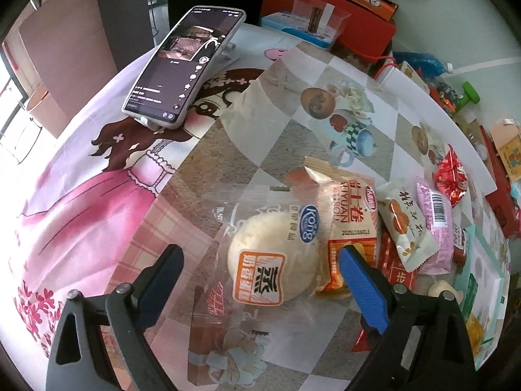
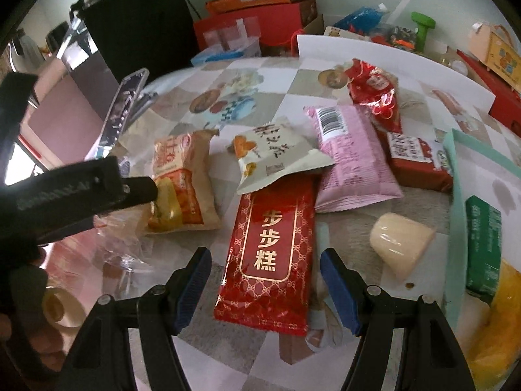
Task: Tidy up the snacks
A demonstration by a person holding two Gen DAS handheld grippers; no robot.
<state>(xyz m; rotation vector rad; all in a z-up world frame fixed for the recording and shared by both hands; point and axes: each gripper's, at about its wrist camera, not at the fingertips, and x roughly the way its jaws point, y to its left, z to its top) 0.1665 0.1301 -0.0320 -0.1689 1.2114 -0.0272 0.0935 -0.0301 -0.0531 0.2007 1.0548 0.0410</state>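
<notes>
A: The left tool hangs wide apart around the round white bun in clear crinkly wrap on the counter; closing too hard could squash it, or the slick film could slip.

B: The right tool, also wide and empty, straddles the long red foil packet, angled down; it may snag the overlapping cream sachet

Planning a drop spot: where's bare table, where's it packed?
Free: the checked cloth between the phone and the white board. Packed: from the steamed bun pack to the pink packet and red cake packet.
</notes>
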